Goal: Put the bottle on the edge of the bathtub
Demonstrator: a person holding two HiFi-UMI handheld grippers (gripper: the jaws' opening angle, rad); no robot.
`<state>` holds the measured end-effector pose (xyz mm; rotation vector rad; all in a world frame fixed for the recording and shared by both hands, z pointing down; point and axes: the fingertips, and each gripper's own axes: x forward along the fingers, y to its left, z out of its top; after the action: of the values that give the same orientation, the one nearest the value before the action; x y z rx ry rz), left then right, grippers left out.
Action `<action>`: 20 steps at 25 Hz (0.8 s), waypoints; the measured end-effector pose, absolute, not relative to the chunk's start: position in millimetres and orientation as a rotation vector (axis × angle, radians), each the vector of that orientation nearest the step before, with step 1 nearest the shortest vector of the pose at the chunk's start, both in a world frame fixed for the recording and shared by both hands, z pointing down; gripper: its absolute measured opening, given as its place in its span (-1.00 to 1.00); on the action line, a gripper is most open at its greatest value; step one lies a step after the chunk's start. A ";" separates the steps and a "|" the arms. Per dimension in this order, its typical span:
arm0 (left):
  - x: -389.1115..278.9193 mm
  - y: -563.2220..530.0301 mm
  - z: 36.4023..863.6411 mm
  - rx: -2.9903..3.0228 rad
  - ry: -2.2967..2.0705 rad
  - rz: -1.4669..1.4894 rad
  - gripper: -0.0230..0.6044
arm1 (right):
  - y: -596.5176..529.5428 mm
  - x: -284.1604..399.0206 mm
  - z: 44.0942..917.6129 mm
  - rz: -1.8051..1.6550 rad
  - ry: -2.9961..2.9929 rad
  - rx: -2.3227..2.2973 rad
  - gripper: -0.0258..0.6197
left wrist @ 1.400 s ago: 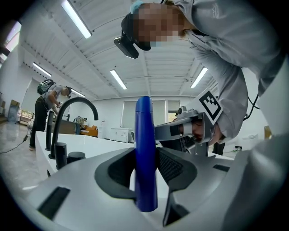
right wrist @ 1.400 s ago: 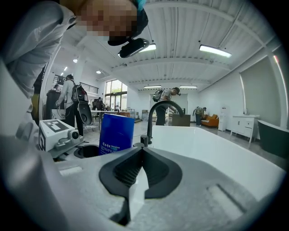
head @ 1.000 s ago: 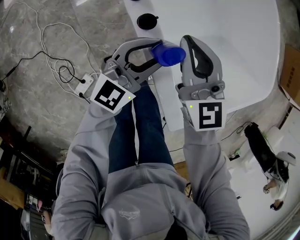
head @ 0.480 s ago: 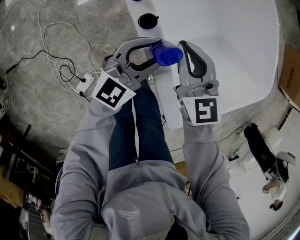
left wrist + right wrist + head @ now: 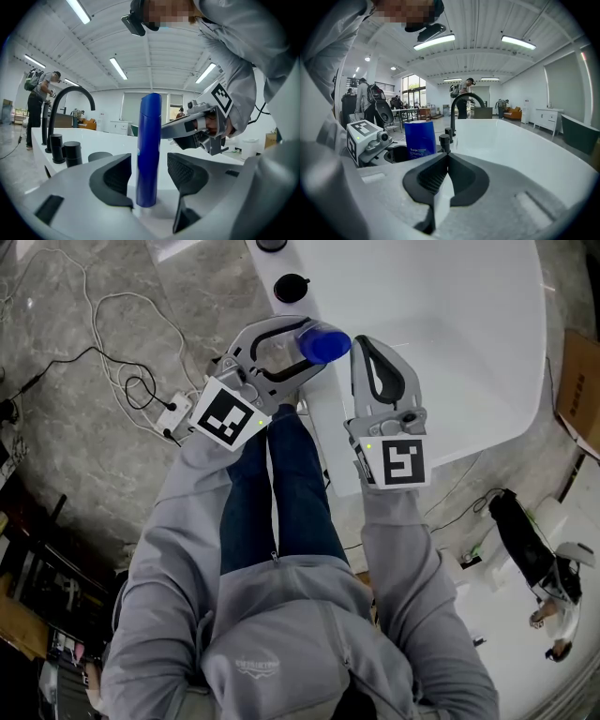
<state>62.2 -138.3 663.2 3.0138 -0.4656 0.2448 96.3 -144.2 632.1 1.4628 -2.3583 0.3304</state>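
Both arms in grey sleeves reach forward from the lower centre of the head view toward the upper middle, forearms almost parallel. The left gripper (image 5: pixel 307 348) angles in from the left, its marker cube turned toward the floor side. The right gripper (image 5: pixel 364 343) points straight up the frame just to the right of it, over the white bathtub (image 5: pixel 450 324).

In the left gripper view, the left gripper's jaws are opening. The blue bottle (image 5: pixel 149 150) stands upright between them at the centre of the frame. A clear gap shows between it and the right-hand pad (image 5: pixel 183 171), so nothing clamps it. Its base rests on the tub's white edge.

In the right gripper view, the right gripper's jaws are pressed together at lower centre with nothing between them. The bottle stands left of centre there, just beside the black faucet knobs (image 5: pixel 444 139) and in front of the curved faucet (image 5: pixel 465 95).
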 end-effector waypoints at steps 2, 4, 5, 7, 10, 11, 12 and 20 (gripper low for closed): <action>57.7 -136.9 666.0 2.994 -0.489 0.282 -0.21 | -137.6 100.3 627.2 0.341 -2.342 1.484 -0.91; 49.0 -133.6 671.2 2.967 -0.515 0.330 -0.20 | -129.1 101.4 622.9 0.353 -2.325 1.504 -0.91; 44.1 -131.5 672.7 2.952 -0.527 0.351 -0.20 | -124.6 101.4 620.6 0.360 -2.316 1.512 -0.91; 35.6 -128.2 671.8 2.925 -0.555 0.374 -0.20 | -116.5 101.3 614.8 0.369 -2.304 1.523 -0.91; 24.9 -125.3 661.9 2.885 -0.609 0.368 -0.20 | -107.2 100.1 602.4 0.372 -2.300 1.530 -0.91; 21.5 -125.3 656.2 2.880 -0.620 0.364 -0.20 | -105.0 98.9 598.4 0.372 -2.300 1.530 -0.91; 18.0 -125.5 650.6 2.877 -0.633 0.369 -0.20 | -102.9 97.5 594.5 0.370 -2.301 1.529 -0.91; -6.7 -131.4 584.3 2.804 -0.833 0.319 -0.69 | -100.3 83.3 542.7 0.337 -2.337 1.548 -0.91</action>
<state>-6.7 -131.4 584.3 2.8044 -0.8328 0.3189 83.3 -100.3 542.7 1.5477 -2.3372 0.3369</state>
